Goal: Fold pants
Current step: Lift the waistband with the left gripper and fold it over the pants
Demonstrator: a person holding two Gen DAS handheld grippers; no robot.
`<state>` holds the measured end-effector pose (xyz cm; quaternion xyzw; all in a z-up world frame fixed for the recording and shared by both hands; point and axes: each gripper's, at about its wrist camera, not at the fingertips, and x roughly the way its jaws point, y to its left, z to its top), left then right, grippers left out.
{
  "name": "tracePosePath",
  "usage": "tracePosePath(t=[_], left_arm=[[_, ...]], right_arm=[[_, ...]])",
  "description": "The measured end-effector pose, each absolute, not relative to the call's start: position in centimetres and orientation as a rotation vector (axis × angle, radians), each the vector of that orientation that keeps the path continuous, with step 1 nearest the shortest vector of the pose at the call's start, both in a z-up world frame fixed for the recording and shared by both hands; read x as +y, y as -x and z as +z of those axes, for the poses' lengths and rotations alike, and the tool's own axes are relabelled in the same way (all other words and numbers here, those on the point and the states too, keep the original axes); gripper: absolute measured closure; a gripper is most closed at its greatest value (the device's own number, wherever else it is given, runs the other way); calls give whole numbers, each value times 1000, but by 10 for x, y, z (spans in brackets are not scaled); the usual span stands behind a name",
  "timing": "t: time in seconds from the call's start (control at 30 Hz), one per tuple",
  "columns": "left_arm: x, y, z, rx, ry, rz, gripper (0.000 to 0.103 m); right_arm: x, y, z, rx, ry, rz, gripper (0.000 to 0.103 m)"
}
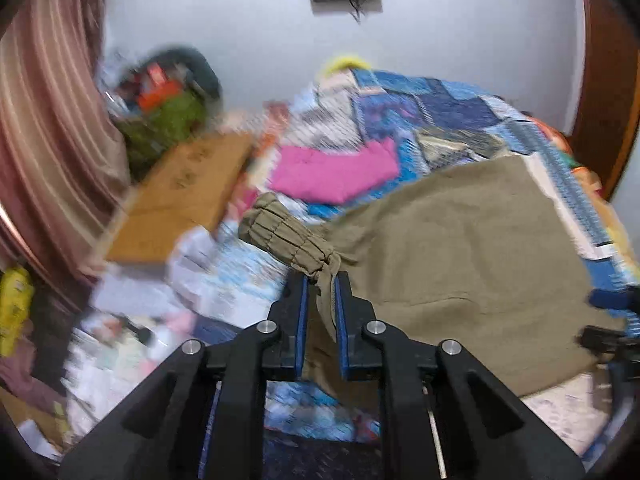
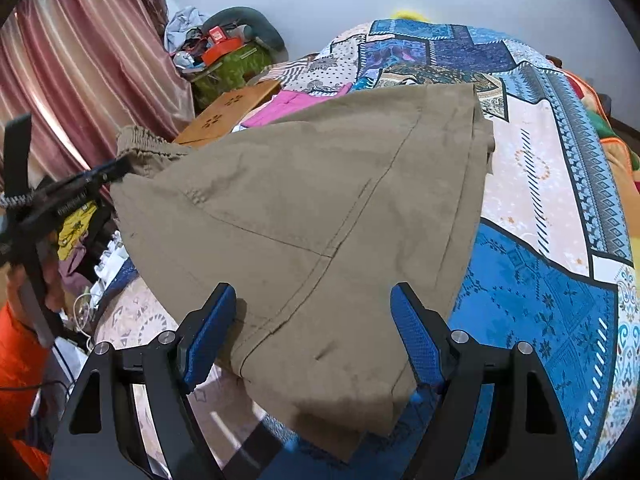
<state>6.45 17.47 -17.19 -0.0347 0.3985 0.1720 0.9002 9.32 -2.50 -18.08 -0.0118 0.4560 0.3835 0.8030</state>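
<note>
Roughly midway, I judge: my left tongs (image 1: 321, 280) pinch the pants (image 2: 304, 216) at the bunched waistband, my right tongs (image 2: 312, 304) gape around the doubled fabric on the bed (image 2: 540, 280); folds remain.

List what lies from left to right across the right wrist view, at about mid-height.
Pink striped curtain → left gripper pinching the waistband → khaki pants spread across the middle → patchwork bedspread → orange cloth at the far right edge.
</note>
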Motion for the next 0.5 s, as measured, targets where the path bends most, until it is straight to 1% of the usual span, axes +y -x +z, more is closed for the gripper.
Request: tracePosePath(t=[0.07,0.13,0.17,0.2,0.23,0.33,0.5], left_arm=[[188,-60,-179,879,182,302,85],[204,-54,-192,939,295,268,70],[212,-49,-199,964,355,259,66],[219,-45,-208,984,411,249,58],[224,-40,-216,1000,460,239,53],[238,-29,-240,1038,636,174,46],[262,-29,-274,1013,991,22,45]], right_arm=[[-26,-93,-181,973,30,821,27],[-25,-92,-181,970,37,819,27],[-24,-92,-182,969,42,818,27],[-23,-92,-182,967,47,818,27],[-22,-92,-182,965,51,818,27],[-22,-92,-183,962,55,822,26],[-21,-92,-185,957,60,830,26]])
